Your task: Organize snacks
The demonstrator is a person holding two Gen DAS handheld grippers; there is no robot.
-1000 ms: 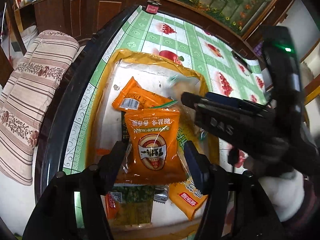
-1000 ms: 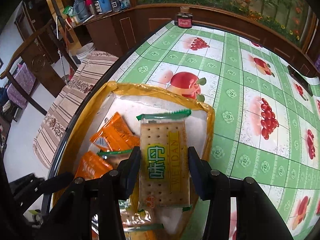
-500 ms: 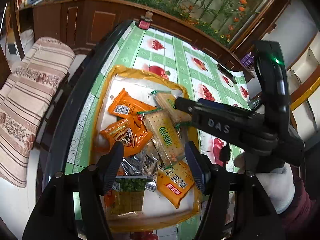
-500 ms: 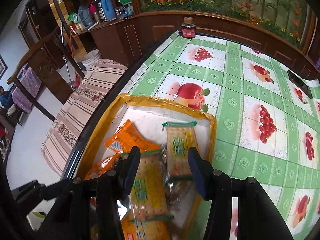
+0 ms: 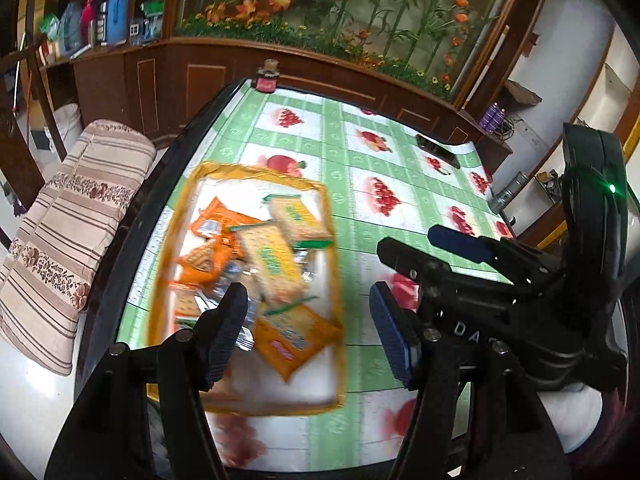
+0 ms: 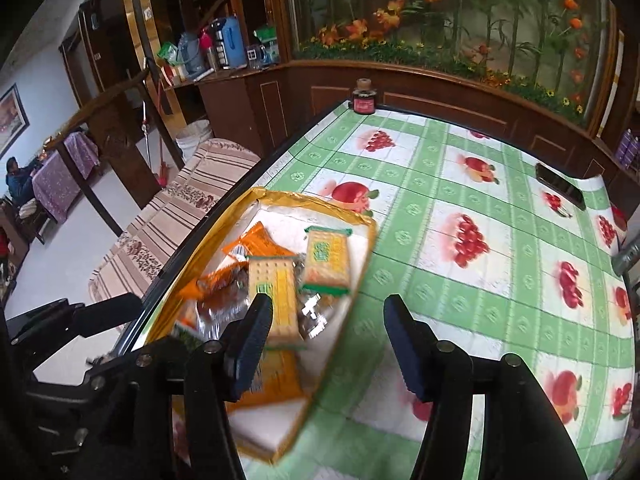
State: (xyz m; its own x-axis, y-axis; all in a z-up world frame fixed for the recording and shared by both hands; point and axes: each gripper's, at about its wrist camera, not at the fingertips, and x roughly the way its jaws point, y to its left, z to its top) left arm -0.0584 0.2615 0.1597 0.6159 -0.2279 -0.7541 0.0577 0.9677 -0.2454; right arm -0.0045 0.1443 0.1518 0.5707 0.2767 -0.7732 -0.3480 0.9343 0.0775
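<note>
Snacks heaped in the yellow-rimmed tray (image 6: 256, 200) near the surface (image 6: 460, 240) edge: slick foil and plastic packets, flat cracker packs (image 6: 326, 258), orange pouches (image 5: 208, 260). Likely to slide off the loose pile or over the shallow rim if nudged. Left tool (image 5: 308, 326) spread, empty; right tool (image 6: 328, 340) opening, nothing between

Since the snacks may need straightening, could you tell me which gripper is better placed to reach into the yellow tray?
Probably left. The left gripper hangs empty partly over the tray and its cracker packets; the right gripper, jaws opening and empty, sits mostly over the tablecloth beside it.
</note>
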